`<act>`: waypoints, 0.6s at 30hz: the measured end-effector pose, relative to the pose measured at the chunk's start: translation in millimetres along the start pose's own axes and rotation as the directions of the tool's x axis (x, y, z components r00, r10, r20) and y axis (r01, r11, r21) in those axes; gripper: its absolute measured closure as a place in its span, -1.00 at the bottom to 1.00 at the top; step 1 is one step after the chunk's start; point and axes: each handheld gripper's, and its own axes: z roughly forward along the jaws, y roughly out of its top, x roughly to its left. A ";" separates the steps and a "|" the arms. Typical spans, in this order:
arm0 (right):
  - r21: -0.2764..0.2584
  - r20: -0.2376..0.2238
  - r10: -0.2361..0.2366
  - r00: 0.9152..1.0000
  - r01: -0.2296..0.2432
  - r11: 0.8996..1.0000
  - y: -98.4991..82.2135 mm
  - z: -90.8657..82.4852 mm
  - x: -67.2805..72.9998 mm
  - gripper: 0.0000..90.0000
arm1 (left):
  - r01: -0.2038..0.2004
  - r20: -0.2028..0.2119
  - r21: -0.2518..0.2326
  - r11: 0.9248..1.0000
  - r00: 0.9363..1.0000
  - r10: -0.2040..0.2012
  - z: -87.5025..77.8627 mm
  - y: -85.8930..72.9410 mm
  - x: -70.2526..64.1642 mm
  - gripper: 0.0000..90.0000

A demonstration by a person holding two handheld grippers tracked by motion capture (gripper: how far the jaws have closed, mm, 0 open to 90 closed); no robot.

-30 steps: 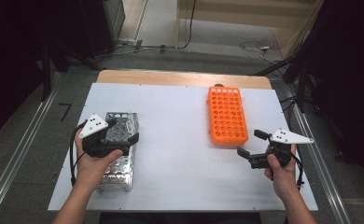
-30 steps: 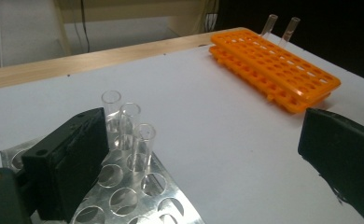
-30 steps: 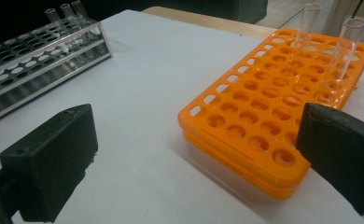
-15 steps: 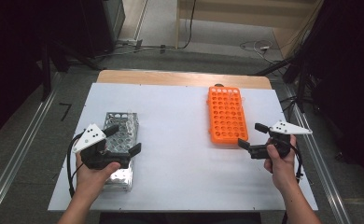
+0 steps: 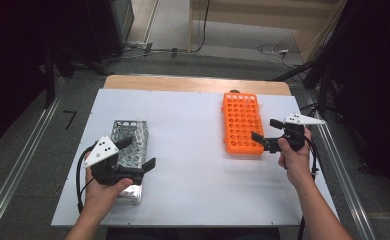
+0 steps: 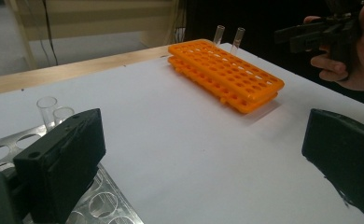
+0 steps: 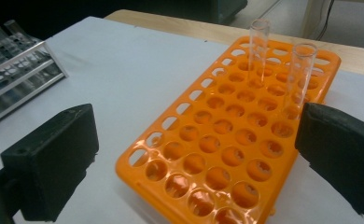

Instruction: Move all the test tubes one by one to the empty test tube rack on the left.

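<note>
White tabletop [image 5: 193, 130] on wood, grey floor [image 5: 33, 140] around.

your surface [image 5: 193, 150] is a white sheet laid over a wooden top whose bare strip shows along the far edge. on your right half an orange rack [image 5: 242, 121] lies flat on it, its long side running away from you, with two clear test tubes [image 7: 258, 46] standing upright in holes near its far end. on your left half a metal wire rack [image 5: 129, 150] sits near the front, with clear tubes at its far end.
</note>
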 end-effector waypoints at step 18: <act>0.065 0.155 0.062 0.986 -0.073 0.995 11.6 44.3 -38.3 -0.33 | 0.009 -0.007 0.017 1.000 1.000 -0.009 4.1 -3.7 0.2 -1.00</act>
